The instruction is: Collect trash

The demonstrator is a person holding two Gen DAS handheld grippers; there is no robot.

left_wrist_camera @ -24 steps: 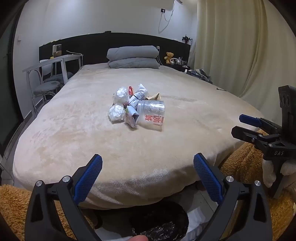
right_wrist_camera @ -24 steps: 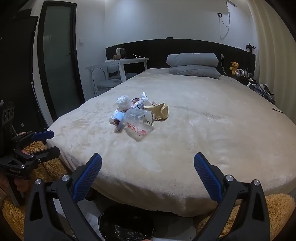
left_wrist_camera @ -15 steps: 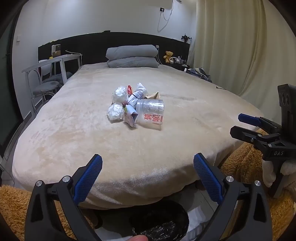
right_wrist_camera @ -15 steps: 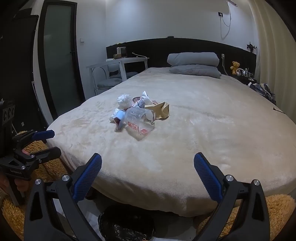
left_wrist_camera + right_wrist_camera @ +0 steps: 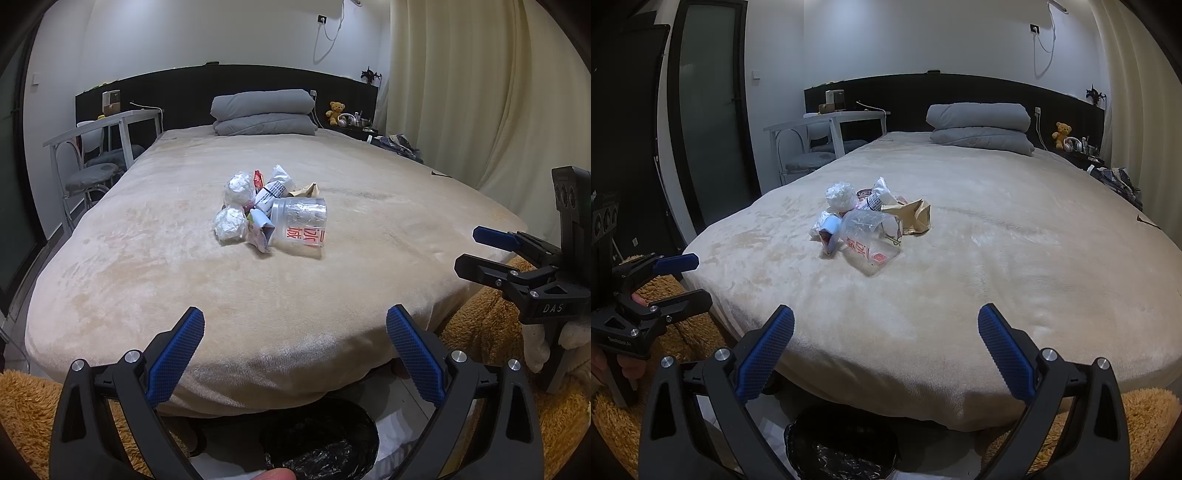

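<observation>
Clear plastic cup [image 5: 301,226], two white wads [image 5: 231,228], one bin [image 5: 319,439]

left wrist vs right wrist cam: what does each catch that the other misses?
Only the left wrist view: the cream curtain along the right side, and the right gripper seen from the side, jaws open.

Only the right wrist view: the dark glass door on the left, and the left gripper seen from the side, also open.

Both: the trash pile with the clear plastic cup on the beige bed, grey pillows, teddy bear, and the black-lined bin below the bed edge.
</observation>
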